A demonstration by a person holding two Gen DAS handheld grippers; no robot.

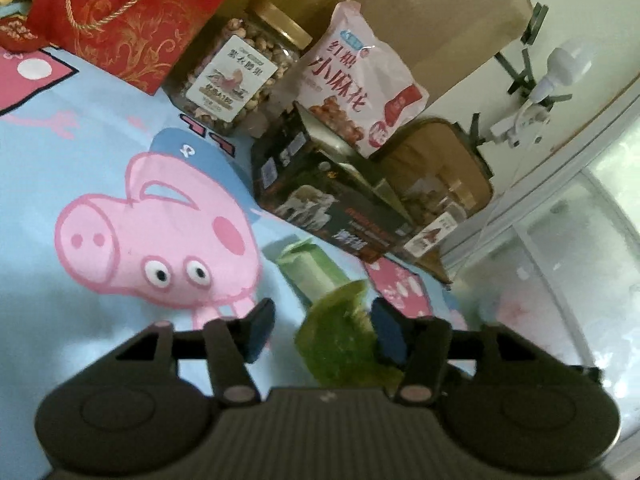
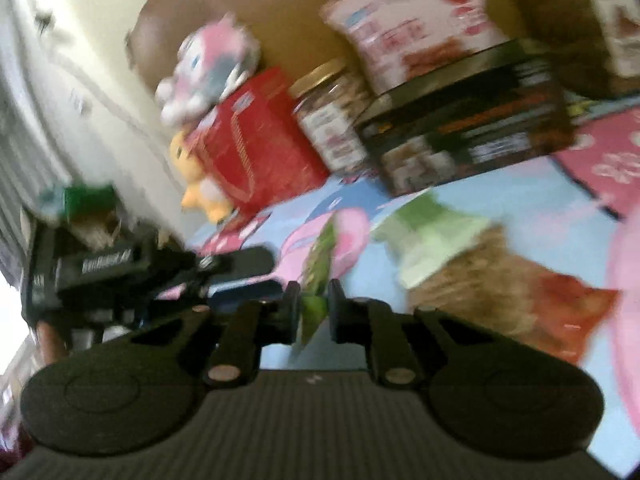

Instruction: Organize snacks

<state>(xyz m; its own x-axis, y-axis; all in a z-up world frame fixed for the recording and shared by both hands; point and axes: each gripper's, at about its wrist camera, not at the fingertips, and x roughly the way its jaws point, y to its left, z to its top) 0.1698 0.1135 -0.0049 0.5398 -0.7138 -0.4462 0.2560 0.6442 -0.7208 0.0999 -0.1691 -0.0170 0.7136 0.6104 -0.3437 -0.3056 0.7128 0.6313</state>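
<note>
A green snack packet [image 1: 340,336] is held edge-on above the bed sheet. In the right wrist view my right gripper [image 2: 314,310] is shut on the packet's thin lower edge [image 2: 316,280], with both pads against it. My left gripper [image 1: 326,330] stands open around the same packet. The packet lies against the right blue pad [image 1: 388,332], while the left pad [image 1: 262,328] is well apart from it. The left gripper [image 2: 256,278] also shows in the blurred right wrist view, to the left of the packet. A pale green pouch [image 1: 308,272] lies on the sheet just beyond.
Against a cardboard box [image 1: 420,8] stand a red gift bag [image 1: 132,12], a gold-lidded nut jar [image 1: 236,76], a pink-white snack bag [image 1: 360,80] and a black box [image 1: 320,200]. A brown container [image 1: 440,184] lies at the bed's edge. A brown-orange bag [image 2: 500,292] lies nearby, plush toys [image 2: 208,68] behind.
</note>
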